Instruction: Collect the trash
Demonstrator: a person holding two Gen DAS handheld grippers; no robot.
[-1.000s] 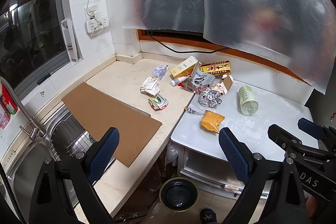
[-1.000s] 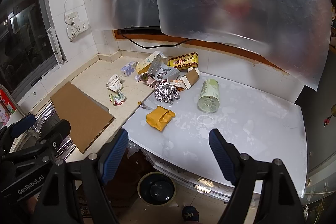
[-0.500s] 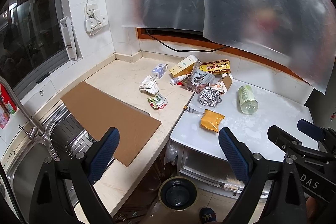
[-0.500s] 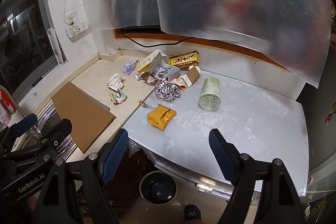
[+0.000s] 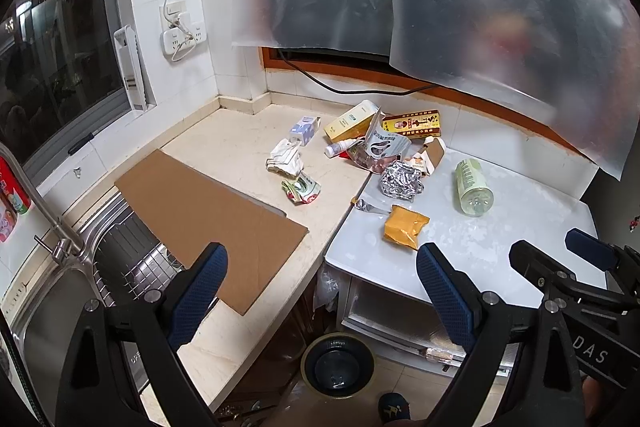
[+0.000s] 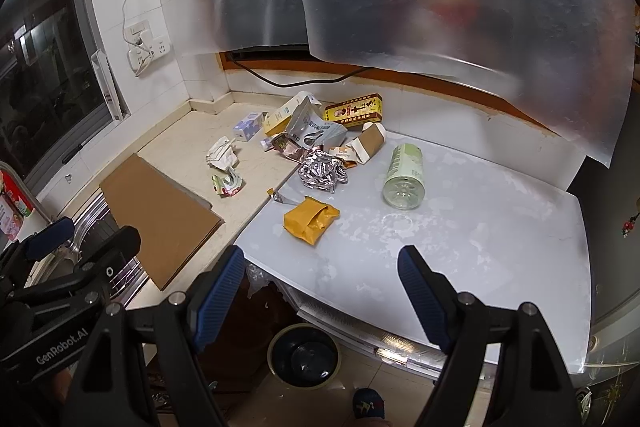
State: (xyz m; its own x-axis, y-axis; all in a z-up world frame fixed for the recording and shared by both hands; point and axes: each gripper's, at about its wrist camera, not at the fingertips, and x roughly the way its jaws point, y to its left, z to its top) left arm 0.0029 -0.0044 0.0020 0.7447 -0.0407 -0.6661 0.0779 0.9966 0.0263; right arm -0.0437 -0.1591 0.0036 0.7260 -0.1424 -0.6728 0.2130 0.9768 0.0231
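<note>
holding both grippers above the bench, almost unchanged over the last second.
left gripper (image 5: 322, 277) and right gripper (image 6: 322, 277) wide, empty; yellow packet (image 6: 310, 221) near the white table's (image 6: 500, 227) front edge untouched.
</note>
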